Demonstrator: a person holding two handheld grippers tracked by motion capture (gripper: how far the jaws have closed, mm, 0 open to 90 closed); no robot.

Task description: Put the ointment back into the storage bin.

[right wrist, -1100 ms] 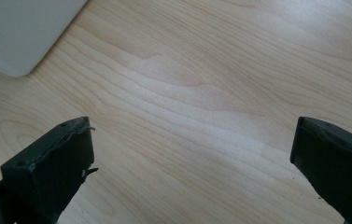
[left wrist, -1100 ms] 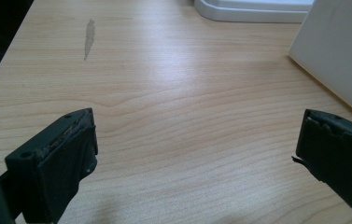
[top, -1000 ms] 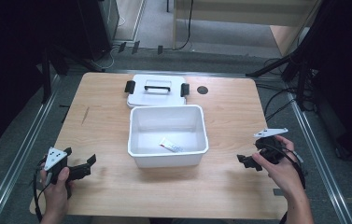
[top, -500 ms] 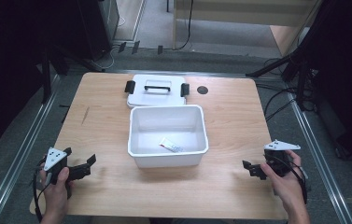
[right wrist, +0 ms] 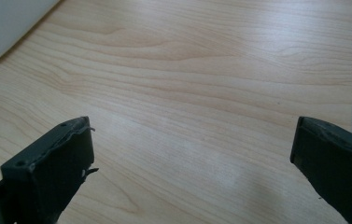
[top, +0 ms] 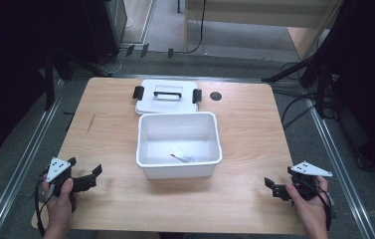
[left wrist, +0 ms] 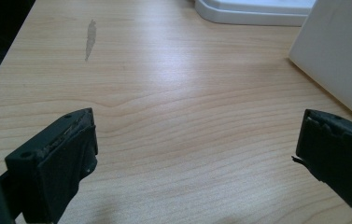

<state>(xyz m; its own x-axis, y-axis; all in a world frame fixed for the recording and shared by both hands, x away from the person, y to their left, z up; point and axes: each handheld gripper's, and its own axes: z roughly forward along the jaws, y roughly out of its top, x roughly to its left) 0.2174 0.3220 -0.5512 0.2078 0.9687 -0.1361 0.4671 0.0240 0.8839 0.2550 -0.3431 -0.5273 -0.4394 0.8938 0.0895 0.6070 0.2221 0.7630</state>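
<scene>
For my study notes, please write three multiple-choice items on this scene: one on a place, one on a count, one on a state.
1. Where is the lid?
A. behind the white bin
B. on the bin
C. on the floor

2. How many small items lie in the bin?
A. none
B. one
C. four

3. How is the left gripper?
A. shut
B. open
C. holding the lid

Key: 1 A, the lid lies flat on the table behind the bin. 2 B, a single small tube lies inside. 3 B, its jaws stand wide apart over bare wood.

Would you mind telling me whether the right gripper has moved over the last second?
Yes. The right gripper has drawn back toward the person and the table's near edge, away from the white bin, which stayed put.
</scene>
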